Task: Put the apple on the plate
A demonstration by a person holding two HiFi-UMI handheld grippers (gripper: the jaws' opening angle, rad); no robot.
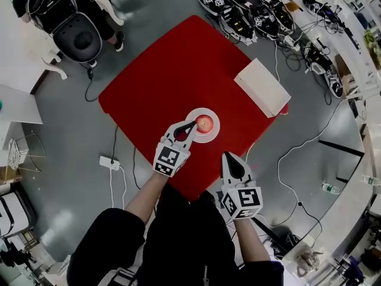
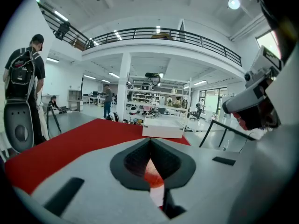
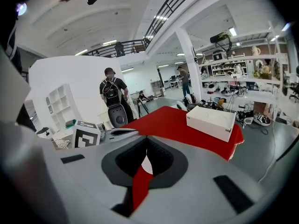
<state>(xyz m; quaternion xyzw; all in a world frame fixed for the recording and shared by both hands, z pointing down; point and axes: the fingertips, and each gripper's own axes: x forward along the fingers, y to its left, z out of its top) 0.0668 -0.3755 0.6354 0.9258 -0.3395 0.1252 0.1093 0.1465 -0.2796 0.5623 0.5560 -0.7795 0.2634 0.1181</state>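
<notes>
While left gripper [image 1: 194,124] and right gripper [image 1: 227,156] fingers closed, empty; apple [image 1: 203,123] on white plate [image 1: 214,130]

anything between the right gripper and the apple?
Only bare red table and the near rim of the plate that the apple sits on. Nothing else lies ahead of the right gripper. The head view shows this.

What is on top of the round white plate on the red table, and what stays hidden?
A reddish round apple lies on the round white plate. The apple covers the plate's middle, and the left gripper overlaps its left rim.
</notes>
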